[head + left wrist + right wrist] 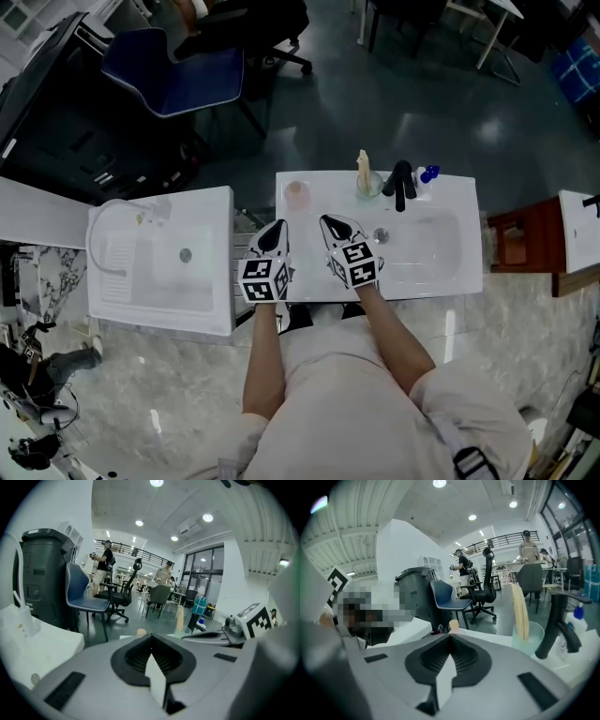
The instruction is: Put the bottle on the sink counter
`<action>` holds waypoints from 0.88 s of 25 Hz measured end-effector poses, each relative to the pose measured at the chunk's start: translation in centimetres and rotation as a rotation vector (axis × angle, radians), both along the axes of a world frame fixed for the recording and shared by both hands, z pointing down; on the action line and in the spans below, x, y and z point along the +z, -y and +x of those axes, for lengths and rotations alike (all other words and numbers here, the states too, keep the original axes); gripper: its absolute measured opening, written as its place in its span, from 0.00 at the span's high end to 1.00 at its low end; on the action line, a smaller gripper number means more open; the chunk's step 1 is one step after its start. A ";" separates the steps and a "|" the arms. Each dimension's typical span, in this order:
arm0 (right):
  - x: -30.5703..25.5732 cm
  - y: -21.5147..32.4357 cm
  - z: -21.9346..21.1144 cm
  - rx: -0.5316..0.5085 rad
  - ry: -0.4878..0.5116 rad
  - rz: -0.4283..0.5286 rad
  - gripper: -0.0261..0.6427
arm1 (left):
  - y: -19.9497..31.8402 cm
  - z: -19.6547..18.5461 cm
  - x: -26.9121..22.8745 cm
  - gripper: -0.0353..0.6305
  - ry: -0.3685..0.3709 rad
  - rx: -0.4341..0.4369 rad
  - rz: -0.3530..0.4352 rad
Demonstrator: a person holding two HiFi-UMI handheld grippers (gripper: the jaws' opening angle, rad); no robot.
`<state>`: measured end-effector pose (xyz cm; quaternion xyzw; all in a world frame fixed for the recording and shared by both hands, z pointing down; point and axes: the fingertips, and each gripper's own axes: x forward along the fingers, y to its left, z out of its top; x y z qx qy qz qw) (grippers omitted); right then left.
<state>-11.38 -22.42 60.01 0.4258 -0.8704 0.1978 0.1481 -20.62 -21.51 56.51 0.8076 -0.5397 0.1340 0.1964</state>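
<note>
Your left gripper and right gripper hover side by side over the front of the sink counter; each has its jaws pressed together on nothing; a pinkish bottle stands upright at the counter's back left corner; a blue-capped bottle stands just beside the black faucet; both are apart from your grippers.

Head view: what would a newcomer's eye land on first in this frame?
The left gripper and right gripper, both shut and empty, hang side by side over the front of the white sink counter. Along its back edge stand a black faucet, a blue-capped bottle just right of it and a pinkish container at the left. A second white basin sits further left.
</note>
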 end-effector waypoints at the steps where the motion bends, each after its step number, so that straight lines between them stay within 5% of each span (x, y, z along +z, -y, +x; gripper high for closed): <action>1: 0.0 0.0 -0.1 -0.002 -0.003 -0.001 0.95 | 0.0 0.0 0.0 0.94 0.000 0.000 -0.001; 22: 1.3 -0.9 0.2 -0.008 -0.047 -0.030 0.95 | -0.8 0.3 1.0 0.94 -0.011 0.006 -0.028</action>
